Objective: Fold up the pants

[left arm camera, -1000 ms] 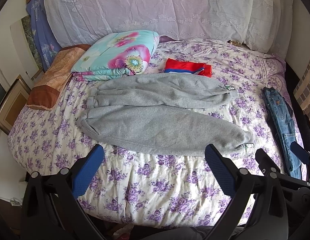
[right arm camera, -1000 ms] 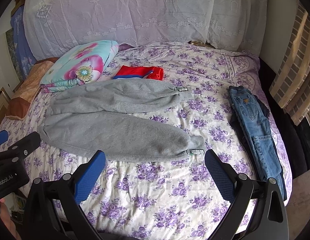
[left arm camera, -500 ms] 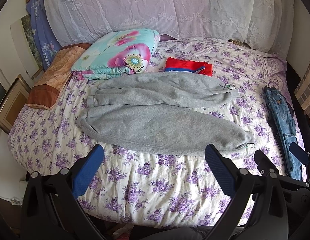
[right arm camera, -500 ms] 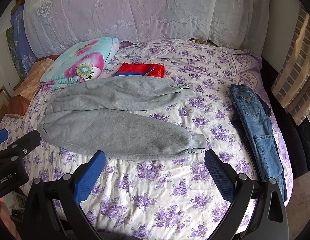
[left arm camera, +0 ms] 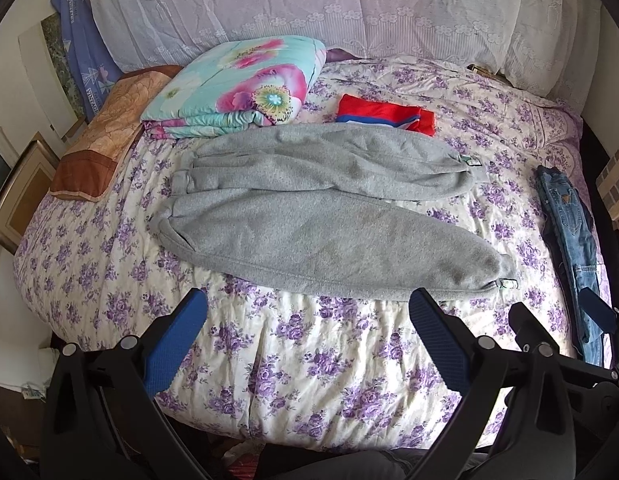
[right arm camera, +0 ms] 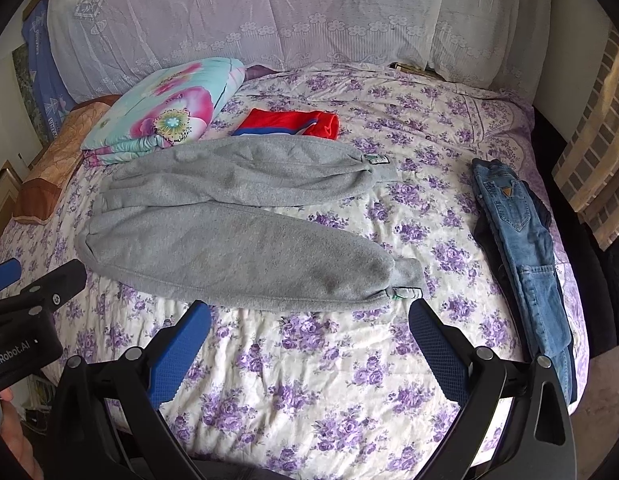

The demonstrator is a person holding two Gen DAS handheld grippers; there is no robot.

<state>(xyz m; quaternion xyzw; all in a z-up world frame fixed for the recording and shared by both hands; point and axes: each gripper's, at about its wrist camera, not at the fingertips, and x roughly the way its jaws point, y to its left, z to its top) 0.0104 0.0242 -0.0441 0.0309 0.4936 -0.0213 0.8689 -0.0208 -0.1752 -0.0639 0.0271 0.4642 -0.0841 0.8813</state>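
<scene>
The grey sweatpants [left arm camera: 317, 216] lie flat across the middle of the bed [left arm camera: 309, 360], their long axis running roughly from 9 o'clock to 3 o'clock. The waistband end sits toward 9 o'clock and the two cuffed leg ends point toward 3 o'clock. The legs are splayed apart: the far leg [right arm camera: 249, 172] lies almost straight across, while the near leg [right arm camera: 237, 260] slants down toward 4 o'clock, and the flowered bedspread shows between the two cuffs.

The left gripper [left arm camera: 307, 304] hangs over the near edge of the bed with its jaws spread wide and nothing between them; its blue pads [left arm camera: 177, 340] sit just short of the near leg's lower seam, not touching it. The right gripper [right arm camera: 309, 316] is likewise wide apart and holds nothing, with its right pad [right arm camera: 433, 344] just beside the near cuff [right arm camera: 405, 280].

Behind the pants, at 12 o'clock, lies a folded red garment [left arm camera: 383, 118], and at 11 o'clock a folded floral quilt [left arm camera: 237, 88]. Folded blue jeans [right arm camera: 525, 248] lie at 3 o'clock, well apart from the pants.
</scene>
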